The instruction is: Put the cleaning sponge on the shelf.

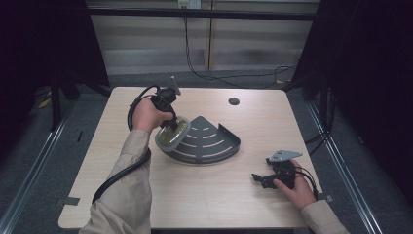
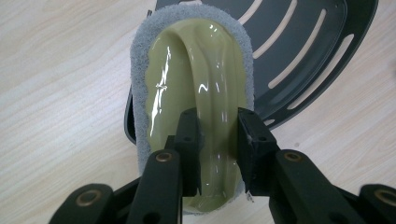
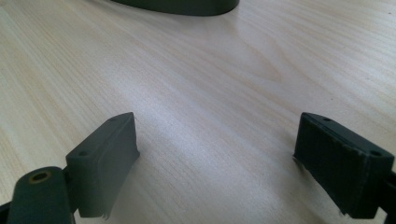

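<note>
Halfway at best I'd say: left gripper is clamped on the scrub pad's green handle over the dark corner shelf's left edge, right gripper idling wide open on the table, setting-down left.

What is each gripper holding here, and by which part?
Left gripper: scrub pad, jaws clamped on its raised olive handle ridge. Right gripper: nothing, jaws open.

Rack cut off (top edge), partly behind scrubber
</note>
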A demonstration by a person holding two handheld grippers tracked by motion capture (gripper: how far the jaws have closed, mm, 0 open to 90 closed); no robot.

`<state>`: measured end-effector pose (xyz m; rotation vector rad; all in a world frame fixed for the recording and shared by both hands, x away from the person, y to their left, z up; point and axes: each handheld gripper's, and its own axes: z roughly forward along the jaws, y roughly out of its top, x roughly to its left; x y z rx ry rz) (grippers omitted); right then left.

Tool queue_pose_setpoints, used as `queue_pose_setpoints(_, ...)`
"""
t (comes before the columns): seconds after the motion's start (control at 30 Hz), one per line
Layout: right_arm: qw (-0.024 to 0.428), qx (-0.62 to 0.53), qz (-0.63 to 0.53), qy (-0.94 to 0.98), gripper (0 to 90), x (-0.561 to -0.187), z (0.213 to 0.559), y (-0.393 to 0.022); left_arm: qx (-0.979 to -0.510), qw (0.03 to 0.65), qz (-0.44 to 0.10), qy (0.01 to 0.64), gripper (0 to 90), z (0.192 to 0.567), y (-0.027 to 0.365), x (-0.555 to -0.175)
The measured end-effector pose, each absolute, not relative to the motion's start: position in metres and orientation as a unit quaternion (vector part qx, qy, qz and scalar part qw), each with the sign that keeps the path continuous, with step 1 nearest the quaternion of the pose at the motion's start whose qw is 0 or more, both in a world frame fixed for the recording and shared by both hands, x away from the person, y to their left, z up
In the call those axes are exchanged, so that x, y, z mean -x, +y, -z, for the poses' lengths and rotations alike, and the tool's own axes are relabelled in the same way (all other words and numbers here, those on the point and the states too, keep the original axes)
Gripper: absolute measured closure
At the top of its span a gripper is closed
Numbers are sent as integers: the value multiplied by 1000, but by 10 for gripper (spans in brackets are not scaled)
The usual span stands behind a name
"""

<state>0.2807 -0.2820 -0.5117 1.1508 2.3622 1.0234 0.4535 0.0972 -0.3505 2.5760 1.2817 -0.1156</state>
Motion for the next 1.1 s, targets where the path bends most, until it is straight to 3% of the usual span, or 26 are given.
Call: queue_pose_setpoints(1.1, 160, -403, -358, 827, 126, -281, 512, -282, -896, 131, 34, 422, 718, 361, 80, -467)
